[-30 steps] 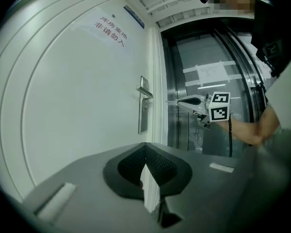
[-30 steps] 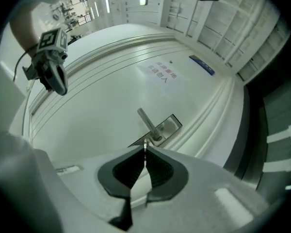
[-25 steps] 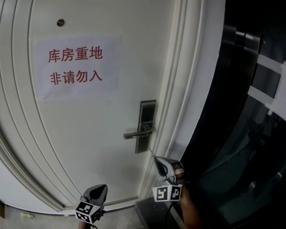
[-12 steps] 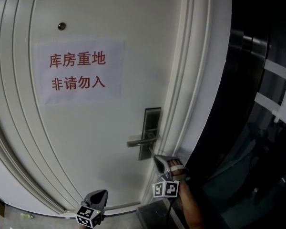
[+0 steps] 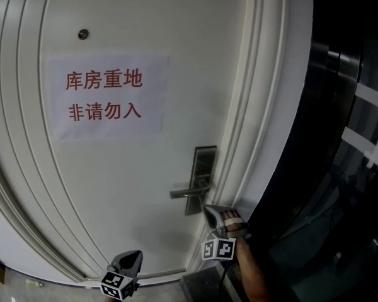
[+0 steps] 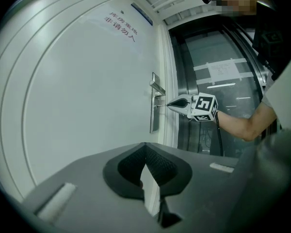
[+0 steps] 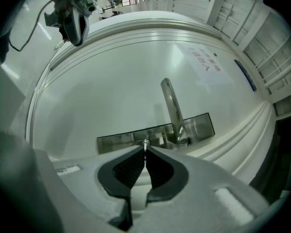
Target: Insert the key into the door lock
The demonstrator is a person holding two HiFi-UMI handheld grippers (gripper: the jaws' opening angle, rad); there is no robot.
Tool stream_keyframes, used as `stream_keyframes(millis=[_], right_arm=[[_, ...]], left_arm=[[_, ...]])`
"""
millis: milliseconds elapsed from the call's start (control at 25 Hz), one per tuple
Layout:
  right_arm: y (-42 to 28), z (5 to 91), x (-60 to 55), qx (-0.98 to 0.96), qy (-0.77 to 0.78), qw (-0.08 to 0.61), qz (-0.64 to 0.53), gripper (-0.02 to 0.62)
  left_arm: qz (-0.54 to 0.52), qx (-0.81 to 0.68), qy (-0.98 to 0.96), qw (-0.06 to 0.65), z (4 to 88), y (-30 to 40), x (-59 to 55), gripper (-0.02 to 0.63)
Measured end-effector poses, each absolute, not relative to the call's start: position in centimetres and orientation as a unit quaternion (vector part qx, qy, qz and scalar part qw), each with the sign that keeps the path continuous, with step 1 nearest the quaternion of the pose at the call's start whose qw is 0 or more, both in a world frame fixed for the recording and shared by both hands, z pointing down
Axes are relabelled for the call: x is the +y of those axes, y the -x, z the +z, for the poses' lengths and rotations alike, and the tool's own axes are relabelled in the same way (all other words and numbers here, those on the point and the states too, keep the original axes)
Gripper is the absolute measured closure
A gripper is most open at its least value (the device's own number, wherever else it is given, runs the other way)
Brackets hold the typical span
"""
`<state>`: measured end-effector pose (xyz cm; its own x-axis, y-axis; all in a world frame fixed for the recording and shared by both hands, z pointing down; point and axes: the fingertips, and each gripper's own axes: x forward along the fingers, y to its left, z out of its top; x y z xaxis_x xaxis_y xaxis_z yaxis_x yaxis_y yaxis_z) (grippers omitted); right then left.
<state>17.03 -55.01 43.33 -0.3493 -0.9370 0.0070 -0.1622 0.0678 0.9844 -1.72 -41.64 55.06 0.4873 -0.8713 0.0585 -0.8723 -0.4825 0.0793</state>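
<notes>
Shows a white door (image 5: 113, 187) with a steel lock plate (image 5: 203, 162) and lever handle (image 5: 189, 192) near its right edge, below a paper notice (image 5: 107, 96) printed in red. Places the right gripper (image 5: 208, 209) level at that edge, jaws pinched together on a thin silver key (image 7: 145, 143), tip poking out toward the plate's lower part, under the handle. Has crept closer to the plate than a second ago, leaving the key tip at or just short of the metal; contact not clear. Leaves the left gripper (image 5: 136, 254) low by the door's bottom edge, jaws together, nothing between them, idle. Suggests an approach nearly finished: probably calls next for lining the blade with the keyhole, too small to make out here, then pushing straight in.
</notes>
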Motion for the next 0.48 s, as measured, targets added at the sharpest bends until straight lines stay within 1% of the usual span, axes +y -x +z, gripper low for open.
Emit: stream_keyframes(millis=[480], right_arm=[[-17.03, 43.48, -56.09, -0.63, -0.433, 0.374, -0.525, 0.584]], left_arm=[[0.003, -0.509, -0.859, 0.05, 55.23, 1.85, -42.52, 0.604]])
